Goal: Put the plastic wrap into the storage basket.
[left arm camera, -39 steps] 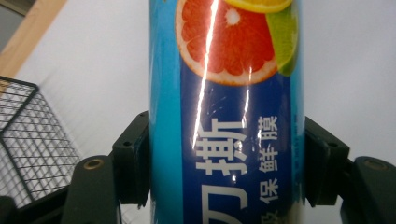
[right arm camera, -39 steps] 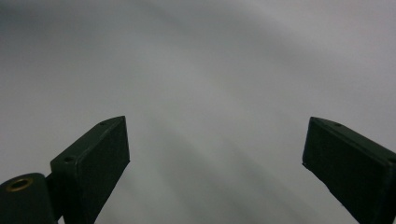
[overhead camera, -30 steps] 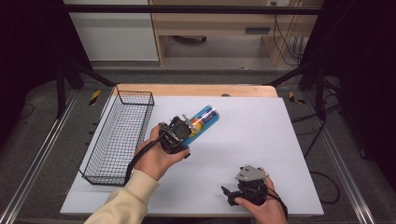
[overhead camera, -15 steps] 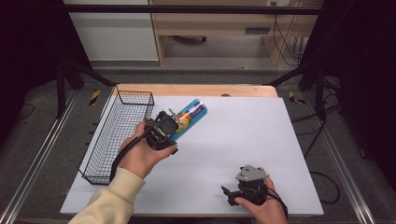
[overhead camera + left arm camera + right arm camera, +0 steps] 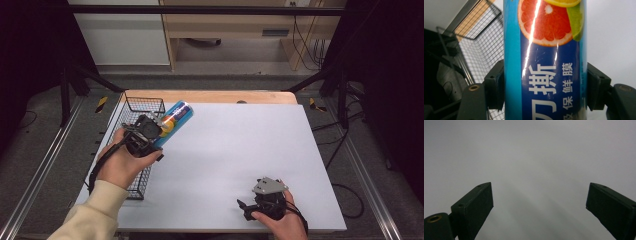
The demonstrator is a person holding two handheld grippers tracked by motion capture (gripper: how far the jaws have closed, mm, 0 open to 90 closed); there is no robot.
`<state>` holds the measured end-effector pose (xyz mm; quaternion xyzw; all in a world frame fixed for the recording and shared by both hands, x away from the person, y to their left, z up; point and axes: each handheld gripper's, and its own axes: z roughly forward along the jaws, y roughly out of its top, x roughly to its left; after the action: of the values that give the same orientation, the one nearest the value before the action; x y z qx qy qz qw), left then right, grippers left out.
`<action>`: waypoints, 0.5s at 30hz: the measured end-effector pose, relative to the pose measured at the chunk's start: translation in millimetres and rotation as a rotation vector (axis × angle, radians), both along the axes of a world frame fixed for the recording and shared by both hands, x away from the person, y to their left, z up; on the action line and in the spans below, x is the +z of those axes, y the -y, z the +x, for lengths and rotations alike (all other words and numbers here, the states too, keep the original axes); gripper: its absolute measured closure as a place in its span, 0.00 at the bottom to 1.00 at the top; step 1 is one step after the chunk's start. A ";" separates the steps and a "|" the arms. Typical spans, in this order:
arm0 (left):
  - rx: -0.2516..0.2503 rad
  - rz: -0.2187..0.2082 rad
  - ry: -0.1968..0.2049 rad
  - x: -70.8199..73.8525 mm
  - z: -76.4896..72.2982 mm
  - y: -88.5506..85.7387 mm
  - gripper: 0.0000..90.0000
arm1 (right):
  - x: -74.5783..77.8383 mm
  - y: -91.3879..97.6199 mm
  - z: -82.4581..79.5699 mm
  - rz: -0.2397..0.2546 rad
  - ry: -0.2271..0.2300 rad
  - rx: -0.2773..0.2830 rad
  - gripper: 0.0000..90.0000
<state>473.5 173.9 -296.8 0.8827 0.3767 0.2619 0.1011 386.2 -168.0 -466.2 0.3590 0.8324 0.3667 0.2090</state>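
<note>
Carrying the tube toward the basket with my left gripper, the right one idle.

I had the left gripper (image 5: 150,131) clamped on the blue cylindrical cling-film tube with the grapefruit picture (image 5: 173,121), its jaws pinching the tube on both sides near one end, as the left gripper view (image 5: 545,87) showed plainly. The tube was off the table, tilted up and away from me, over the near right rim of the black wire basket (image 5: 142,103) at the left edge of the white table (image 5: 240,145). The right gripper (image 5: 249,208) sat low at the near edge, jaws spread on nothing. I judged this the carry step; next I needed to bring the tube over the basket's open middle, lower it and release.
</note>
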 end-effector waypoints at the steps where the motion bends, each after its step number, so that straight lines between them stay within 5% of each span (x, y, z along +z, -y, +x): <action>1: 0.010 0.002 0.001 -0.1 -0.3 -4.5 0.36 | -0.3 -0.1 0.2 0.000 0.001 0.002 0.09; 15: 0.121 0.003 -0.027 -7.5 -0.3 -56.3 0.36 | -0.4 -0.2 -0.1 -0.002 -0.005 0.001 0.09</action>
<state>473.2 230.2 -304.2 0.8620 0.4304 0.2561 0.0788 386.1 -167.8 -466.6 0.3594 0.8335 0.3649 0.2071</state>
